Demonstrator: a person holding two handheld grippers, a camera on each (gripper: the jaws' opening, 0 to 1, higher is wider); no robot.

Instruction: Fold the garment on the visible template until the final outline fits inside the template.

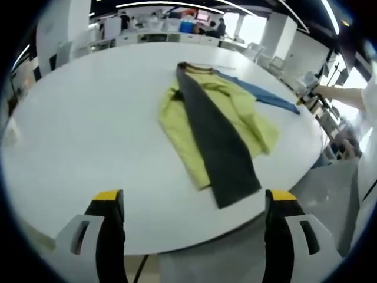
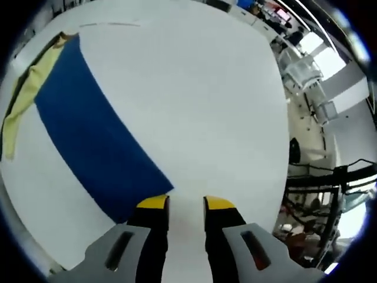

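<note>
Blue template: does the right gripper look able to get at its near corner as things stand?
Probably yes. The right gripper hovers just beside the blue template's corner, with only bare white table between them.

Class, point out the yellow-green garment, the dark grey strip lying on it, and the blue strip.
Yellow-green cloth garment (image 1: 241, 109), left gripper view, its right half.
Dark grey long strip (image 1: 218, 144), left gripper view, its middle.
Blue flat strip (image 2: 94, 135), right gripper view, its middle.

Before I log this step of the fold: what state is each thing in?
Yellow-green garment: lying loosely on the table, partly folded, not held.
Dark grey template: flat, laid across the garment.
Blue sheet: flat on the table.
Left gripper: fingers wide apart, holding nothing.
Right gripper: narrow gap between its fingers, holding nothing.
</note>
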